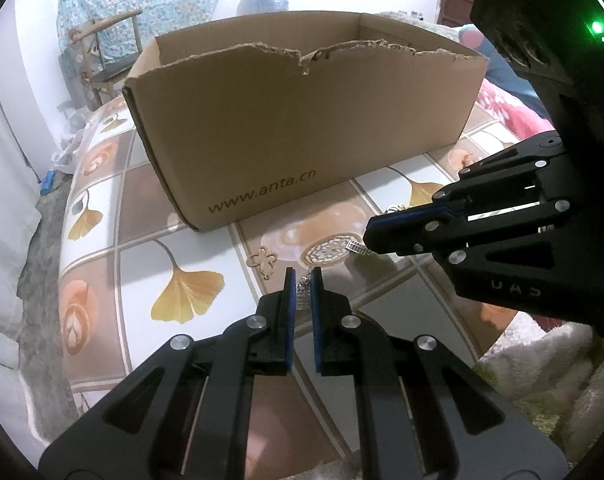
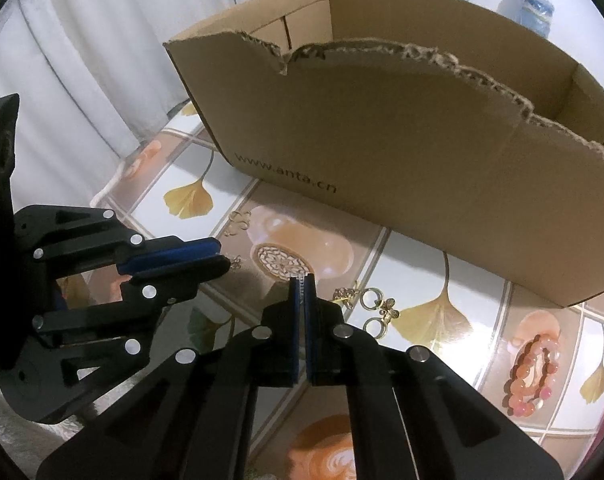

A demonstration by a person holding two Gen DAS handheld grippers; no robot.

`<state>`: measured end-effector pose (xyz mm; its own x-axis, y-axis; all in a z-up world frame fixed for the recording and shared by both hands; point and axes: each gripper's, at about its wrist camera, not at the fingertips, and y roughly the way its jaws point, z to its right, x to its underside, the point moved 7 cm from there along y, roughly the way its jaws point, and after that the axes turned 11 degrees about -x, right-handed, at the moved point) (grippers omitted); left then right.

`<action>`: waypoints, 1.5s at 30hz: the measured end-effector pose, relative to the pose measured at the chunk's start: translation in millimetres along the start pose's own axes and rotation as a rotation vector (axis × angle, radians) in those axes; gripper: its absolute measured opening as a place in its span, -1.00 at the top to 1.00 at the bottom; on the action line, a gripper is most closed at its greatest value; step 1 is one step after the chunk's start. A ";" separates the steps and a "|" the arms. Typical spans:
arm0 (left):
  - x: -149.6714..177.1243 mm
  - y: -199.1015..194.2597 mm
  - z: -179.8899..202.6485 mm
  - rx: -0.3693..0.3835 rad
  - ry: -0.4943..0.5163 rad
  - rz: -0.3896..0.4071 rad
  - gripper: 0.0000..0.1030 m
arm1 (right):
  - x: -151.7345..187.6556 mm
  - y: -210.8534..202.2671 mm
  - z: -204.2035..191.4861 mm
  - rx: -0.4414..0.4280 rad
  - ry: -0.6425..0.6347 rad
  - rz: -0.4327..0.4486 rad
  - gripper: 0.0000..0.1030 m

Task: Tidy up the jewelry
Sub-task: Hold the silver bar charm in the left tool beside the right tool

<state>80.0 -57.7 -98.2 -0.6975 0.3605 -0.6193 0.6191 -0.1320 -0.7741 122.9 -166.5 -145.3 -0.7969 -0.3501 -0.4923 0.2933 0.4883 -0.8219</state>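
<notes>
My left gripper [image 1: 305, 274] is shut on a small silver piece of jewelry [image 1: 304, 296], pinched between its blue pads just above the table. From the right, my right gripper [image 1: 368, 240] comes in shut, and a second small silver piece [image 1: 358, 248] sticks out of its tip. In the right wrist view that gripper [image 2: 302, 278] has its pads nearly together on the silver piece [image 2: 302, 292]. The left gripper [image 2: 223, 258] is at the left there. The open cardboard box [image 1: 302, 128] with a torn rim stands just behind both.
A gold butterfly charm [image 1: 263, 262] lies on the patterned tablecloth [image 1: 189, 248] ahead of the left gripper. Gold ring earrings [image 2: 372, 308] and a pink bead bracelet [image 2: 536, 372] lie to the right. The table drops off at the left; fuzzy grey fabric [image 1: 542, 380] lies at the near right.
</notes>
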 end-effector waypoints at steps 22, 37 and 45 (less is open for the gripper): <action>7.7 1.9 2.7 -0.001 0.003 -0.017 0.87 | 8.0 -4.9 1.9 0.016 -0.055 -0.070 0.74; 8.2 3.4 0.0 0.004 -0.005 -0.016 0.87 | -2.9 11.8 1.0 -0.020 -0.017 -0.058 0.93; 7.3 1.5 3.0 -0.003 -0.002 -0.009 0.87 | 0.2 -2.2 1.2 -0.029 -0.017 -0.037 0.96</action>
<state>74.7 -58.0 -104.2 -0.7035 0.3597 -0.6129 0.6141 -0.1264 -0.7790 122.8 -168.6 -143.9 -0.7976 -0.3818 -0.4670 0.2485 0.4975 -0.8311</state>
